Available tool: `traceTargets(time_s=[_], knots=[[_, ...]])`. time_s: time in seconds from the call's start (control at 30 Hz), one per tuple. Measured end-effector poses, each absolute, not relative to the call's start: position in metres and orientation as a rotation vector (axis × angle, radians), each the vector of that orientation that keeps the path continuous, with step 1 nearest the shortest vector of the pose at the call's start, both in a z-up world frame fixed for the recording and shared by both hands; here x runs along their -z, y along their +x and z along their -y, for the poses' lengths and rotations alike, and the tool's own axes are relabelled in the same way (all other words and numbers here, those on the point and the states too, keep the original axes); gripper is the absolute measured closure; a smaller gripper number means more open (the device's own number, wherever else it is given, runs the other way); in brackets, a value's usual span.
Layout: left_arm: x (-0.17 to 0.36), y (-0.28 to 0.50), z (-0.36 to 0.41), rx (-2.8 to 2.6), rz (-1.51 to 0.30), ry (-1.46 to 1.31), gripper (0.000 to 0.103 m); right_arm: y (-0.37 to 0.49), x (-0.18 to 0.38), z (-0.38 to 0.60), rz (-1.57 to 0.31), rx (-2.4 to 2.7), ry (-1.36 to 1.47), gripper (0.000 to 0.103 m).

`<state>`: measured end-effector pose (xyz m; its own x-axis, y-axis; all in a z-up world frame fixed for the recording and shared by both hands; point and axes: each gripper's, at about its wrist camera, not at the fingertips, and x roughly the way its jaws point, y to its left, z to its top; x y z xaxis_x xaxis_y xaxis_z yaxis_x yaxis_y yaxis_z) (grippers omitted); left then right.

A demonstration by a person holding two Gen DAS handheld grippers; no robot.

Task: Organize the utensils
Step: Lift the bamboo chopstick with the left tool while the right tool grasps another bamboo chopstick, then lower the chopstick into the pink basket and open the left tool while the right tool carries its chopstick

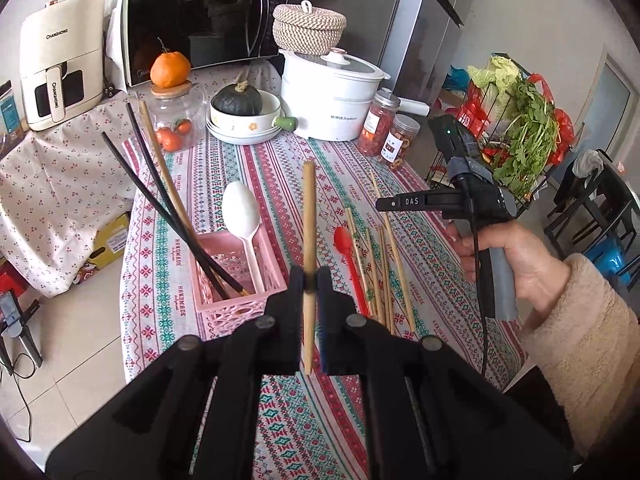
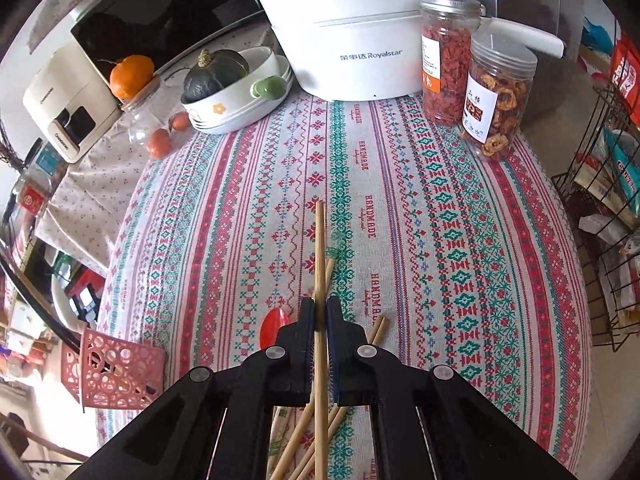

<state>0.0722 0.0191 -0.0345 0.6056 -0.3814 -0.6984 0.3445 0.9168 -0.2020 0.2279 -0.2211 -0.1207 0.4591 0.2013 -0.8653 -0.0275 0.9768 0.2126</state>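
— Well, what covered the surface?
— A patterned cloth. At its far edge stood a microwave, then a white cooker, a bowl holding a dark squash, and two jars of dried fruit.

— And the pink basket?
— It sat near the left edge of the surface. Inside leaned two black chopsticks, a wooden one and a white spoon.

— Where were the loose utensils?
— A heap of bamboo chopsticks lay on the cloth to the right of the basket, with a red spoon just beside them.

— What about the left claw?
— Clenched on a single bamboo chopstick, held up off the cloth, between the basket and the heap.

— And the right claw?
— Gripped by a hand in a fleecy sleeve, it was clamped on another bamboo chopstick, right above the heap.
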Motion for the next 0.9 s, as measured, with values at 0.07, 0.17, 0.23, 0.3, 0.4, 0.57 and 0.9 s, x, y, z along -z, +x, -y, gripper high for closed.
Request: traceTargets(time_s=[0.07, 0.17, 0.23, 0.3, 0.4, 0.57, 0.9], knots=[[0.027, 0.068, -0.024, 0.425, -0.789, -0.058, 0.096, 0.21, 0.104, 0.216, -1.043, -0.175, 0.167, 0.097], [0.014, 0.06, -0.03, 0.428, -0.733, -0.075, 0.096, 0.186, 0.078, 0.208, -0.975, -0.213, 0.147, 0.097], [0.004, 0.055, -0.034, 0.426, -0.689, -0.088, 0.096, 0.171, 0.062, 0.204, -0.931, -0.231, 0.132, 0.097], [-0.006, 0.05, -0.038, 0.419, -0.641, -0.1, 0.096, 0.158, 0.048, 0.199, -0.887, -0.248, 0.119, 0.097], [-0.019, 0.044, -0.046, 0.404, -0.563, -0.125, 0.096, 0.14, 0.027, 0.191, -0.823, -0.276, 0.103, 0.097], [-0.032, 0.042, -0.061, 0.36, -0.442, -0.188, 0.096, 0.118, -0.008, 0.179, -0.704, -0.297, 0.059, 0.097], [-0.02, 0.065, -0.068, 0.265, -0.441, -0.155, 0.096, 0.107, -0.047, 0.159, -0.586, -0.366, 0.082, 0.097]])
